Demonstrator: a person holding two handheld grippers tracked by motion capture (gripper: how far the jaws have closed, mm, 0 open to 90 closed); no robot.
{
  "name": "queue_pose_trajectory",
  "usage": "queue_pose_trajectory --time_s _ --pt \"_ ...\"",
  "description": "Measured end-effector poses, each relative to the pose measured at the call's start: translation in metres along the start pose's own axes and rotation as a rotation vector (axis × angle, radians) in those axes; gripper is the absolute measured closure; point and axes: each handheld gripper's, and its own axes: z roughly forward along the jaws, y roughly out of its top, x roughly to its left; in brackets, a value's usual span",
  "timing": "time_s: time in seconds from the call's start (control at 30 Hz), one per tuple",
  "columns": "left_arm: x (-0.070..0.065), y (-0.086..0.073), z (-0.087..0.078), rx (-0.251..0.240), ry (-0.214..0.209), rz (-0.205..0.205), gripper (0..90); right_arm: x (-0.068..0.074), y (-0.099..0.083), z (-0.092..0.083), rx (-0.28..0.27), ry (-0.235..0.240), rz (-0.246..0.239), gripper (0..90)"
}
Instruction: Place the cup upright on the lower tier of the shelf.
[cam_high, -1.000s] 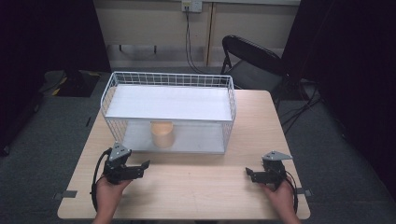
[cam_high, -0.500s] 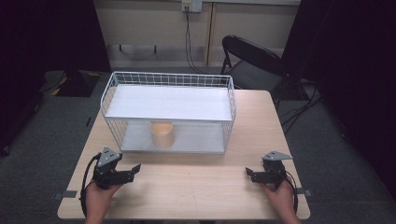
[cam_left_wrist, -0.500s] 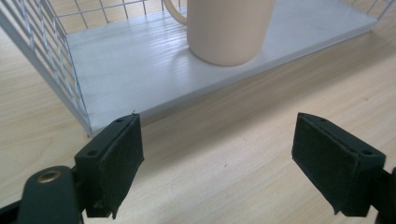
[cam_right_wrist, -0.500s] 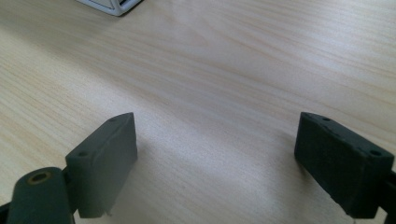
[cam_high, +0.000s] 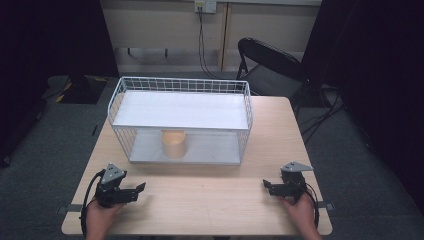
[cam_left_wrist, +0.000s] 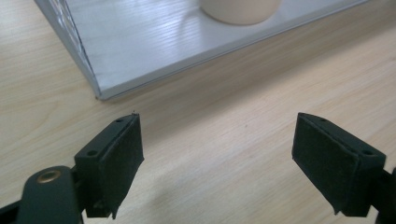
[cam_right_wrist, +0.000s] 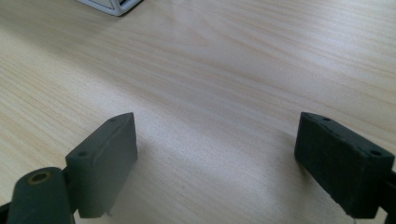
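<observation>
No readable text or labels.

place: lab or test room | signs: bare wooden bench, grey carpet, dark curtains left and right, folding chair far, wall socket with cables

Left gripper now nearer table's near-left corner than 1 s ago, farther from wire basket; jaws spread wide.
</observation>
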Motion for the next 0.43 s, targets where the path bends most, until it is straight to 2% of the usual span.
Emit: queue_pose_trajectory --time_s 0.23,0.43 --pt "0.0021 -0.0065 0.0034 0.039 -0.003 0.013 15.9 0.0000 0.0000 0.0000 0.000 0.000 0.000 12.5" --pt "0.0006 -0.0069 0.0035 0.051 -0.002 0.035 15.9 0.0001 0.0000 -0.0001 0.001 0.001 0.001 12.5"
